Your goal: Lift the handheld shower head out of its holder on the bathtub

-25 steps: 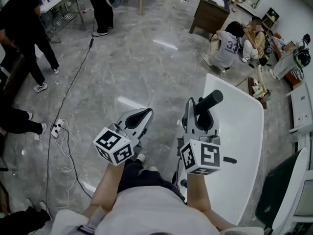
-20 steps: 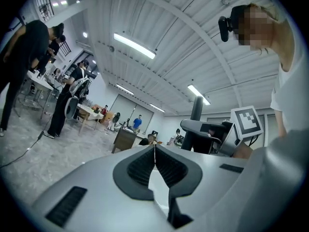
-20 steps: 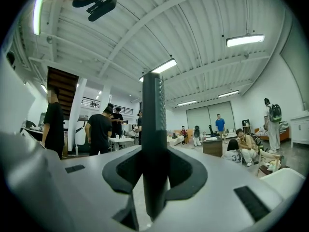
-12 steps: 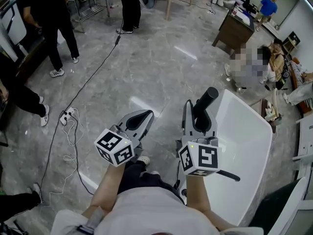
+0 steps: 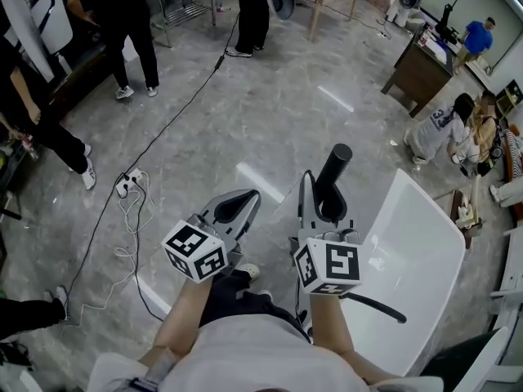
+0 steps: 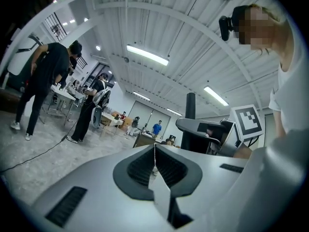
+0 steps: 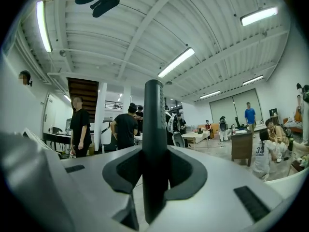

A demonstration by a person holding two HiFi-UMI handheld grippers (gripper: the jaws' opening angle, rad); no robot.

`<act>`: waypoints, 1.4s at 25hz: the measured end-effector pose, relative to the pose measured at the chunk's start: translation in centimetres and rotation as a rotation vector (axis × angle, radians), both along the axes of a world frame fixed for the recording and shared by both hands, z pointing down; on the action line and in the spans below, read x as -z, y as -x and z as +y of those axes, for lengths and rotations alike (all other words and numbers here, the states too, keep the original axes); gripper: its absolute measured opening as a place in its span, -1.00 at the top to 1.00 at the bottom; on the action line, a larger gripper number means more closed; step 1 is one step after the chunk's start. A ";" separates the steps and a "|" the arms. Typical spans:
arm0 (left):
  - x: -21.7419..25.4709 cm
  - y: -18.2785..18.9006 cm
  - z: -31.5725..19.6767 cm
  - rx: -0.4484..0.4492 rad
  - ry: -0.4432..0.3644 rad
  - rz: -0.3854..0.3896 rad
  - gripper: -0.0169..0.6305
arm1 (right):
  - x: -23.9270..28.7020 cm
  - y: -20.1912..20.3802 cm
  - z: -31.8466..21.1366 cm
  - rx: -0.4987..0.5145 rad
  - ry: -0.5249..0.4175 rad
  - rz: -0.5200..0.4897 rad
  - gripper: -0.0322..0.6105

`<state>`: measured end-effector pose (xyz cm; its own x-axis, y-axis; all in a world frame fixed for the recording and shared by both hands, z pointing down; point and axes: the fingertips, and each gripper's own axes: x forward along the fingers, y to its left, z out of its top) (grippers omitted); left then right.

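Note:
The handheld shower head [image 5: 331, 174] is a dark, round-handled piece that sticks up and away between the jaws of my right gripper [image 5: 321, 198], which is shut on it. In the right gripper view the handle [image 7: 154, 149] fills the gap between the pads. Its dark hose [image 5: 374, 305] trails back over the white bathtub [image 5: 421, 243] at the right. The left gripper [image 5: 243, 200] hovers beside it over the floor, jaws shut and empty; in the left gripper view its pads [image 6: 155, 164] meet. The holder is out of sight.
Grey marble floor lies ahead. A black cable and a power strip [image 5: 127, 181] run across it at the left. Several people stand at the far left [image 5: 131, 31]; others crouch by a brown desk [image 5: 425, 68] at the far right.
Both grippers have swung left across the room, the right one carrying the shower head. The bathtub has slid toward the right edge of the head view, and more of the hose shows.

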<state>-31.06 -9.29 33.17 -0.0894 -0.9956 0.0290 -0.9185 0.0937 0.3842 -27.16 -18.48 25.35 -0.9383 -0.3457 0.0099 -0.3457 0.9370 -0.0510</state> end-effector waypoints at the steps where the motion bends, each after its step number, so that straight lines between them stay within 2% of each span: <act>1: 0.0 0.3 0.3 0.008 0.000 -0.001 0.91 | -0.2 0.5 0.4 0.011 0.003 0.003 0.51; 10: 0.1 1.8 1.0 0.031 -0.008 -0.010 0.91 | -2.2 3.0 2.4 0.080 0.045 0.047 0.51; 23: 0.7 0.9 -0.2 -0.012 -0.022 -0.020 0.91 | -1.7 2.1 2.0 0.063 0.044 0.033 0.51; 35: 1.2 0.4 0.1 -0.004 -0.027 -0.036 0.91 | -1.6 1.8 2.1 0.068 0.056 0.022 0.51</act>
<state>-31.44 -9.16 31.93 -0.0864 -0.9963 -0.0015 -0.9322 0.0803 0.3529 -28.93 -16.40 26.91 -0.9588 -0.2797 0.0488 -0.2833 0.9541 -0.0971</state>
